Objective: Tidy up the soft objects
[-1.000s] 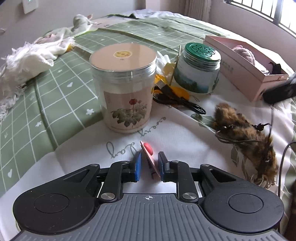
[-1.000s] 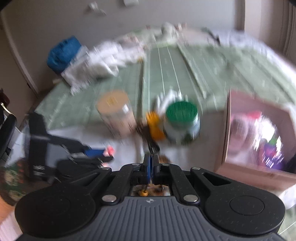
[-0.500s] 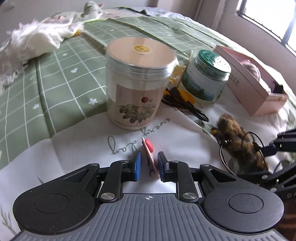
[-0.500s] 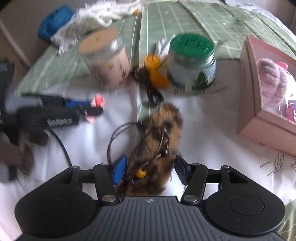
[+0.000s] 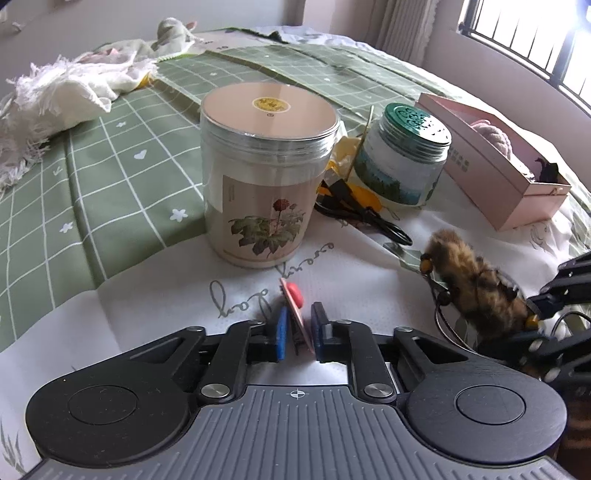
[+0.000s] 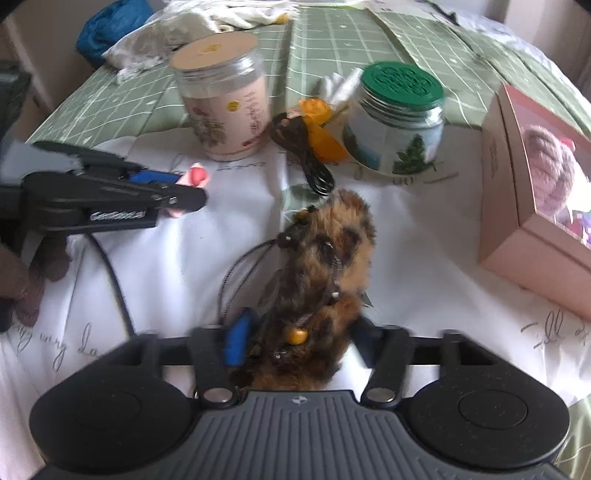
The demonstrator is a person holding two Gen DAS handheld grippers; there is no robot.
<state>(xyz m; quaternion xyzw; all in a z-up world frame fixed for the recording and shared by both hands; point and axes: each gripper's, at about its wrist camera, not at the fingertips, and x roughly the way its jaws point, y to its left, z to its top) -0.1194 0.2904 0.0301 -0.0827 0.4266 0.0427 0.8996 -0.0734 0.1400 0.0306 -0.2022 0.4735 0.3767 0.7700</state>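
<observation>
Lengthwise, furry brown toy (image 6: 325, 266) points away between right gripper (image 6: 295, 343) fingers.

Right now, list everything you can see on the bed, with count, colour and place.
Tall jar: one, clear with peach lid, flower label, centre.
Short jar: one, clear with green lid, right of the tall jar.
Black cord: one, between the jars, on yellow and white items.
Pink box: one, open, far right, knitted pink item inside.
Furry toy: one, brown spotted, with beaded cord, front right.
Pink clip: one, red knob, front centre.
White fringed cloth: one, far left.
Blue bundle: one, beyond the bed corner.
Left gripper: jaws shut on the pink clip.
Right gripper: jaws around the furry toy.
</observation>
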